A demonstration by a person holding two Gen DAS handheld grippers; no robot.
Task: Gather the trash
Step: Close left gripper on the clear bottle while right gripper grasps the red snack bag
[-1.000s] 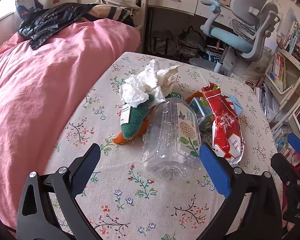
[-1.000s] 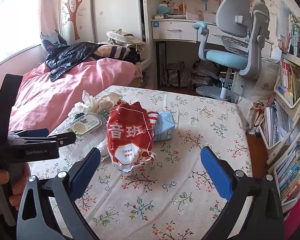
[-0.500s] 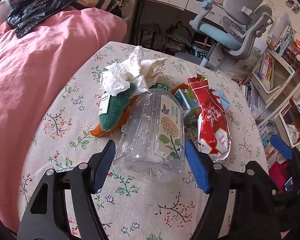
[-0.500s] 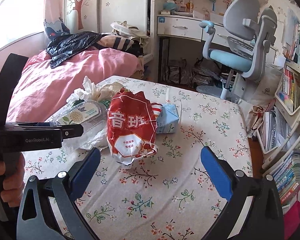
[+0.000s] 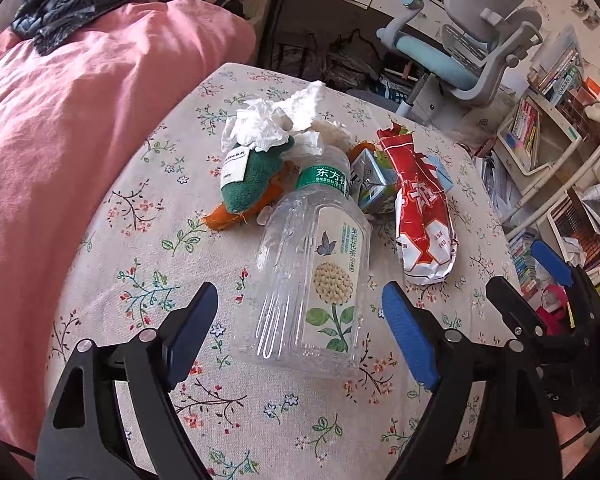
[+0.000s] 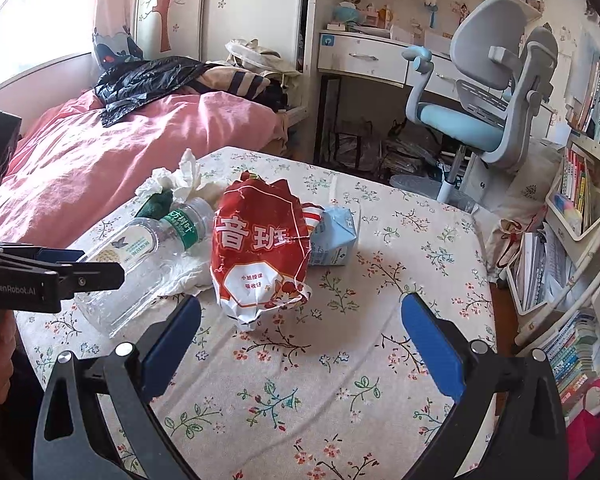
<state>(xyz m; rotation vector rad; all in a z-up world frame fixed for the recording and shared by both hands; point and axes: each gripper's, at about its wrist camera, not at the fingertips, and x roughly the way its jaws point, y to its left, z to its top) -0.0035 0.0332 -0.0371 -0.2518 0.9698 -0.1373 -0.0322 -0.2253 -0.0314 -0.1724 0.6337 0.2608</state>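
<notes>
A: Where's the empty bottle (image 5: 312, 276)?

B: Lying on the desk (image 5: 148, 288), neck toward the red snack bag (image 5: 420, 216). The left gripper (image 5: 300, 332) is opening, its fingers (image 5: 406, 336) flanking the bottle's base without touching.

A: Handling?

B: Probably light, thin, crushable, slippery; grip the ribbed body gently. The right gripper (image 6: 300, 344) hangs wide open, holding nothing.

place: child's bedroom | signs: pink bed (image 6: 132, 152); desk chair (image 6: 480, 92); bookshelves (image 6: 580, 184); floral-cloth table (image 6: 380, 320)
</notes>
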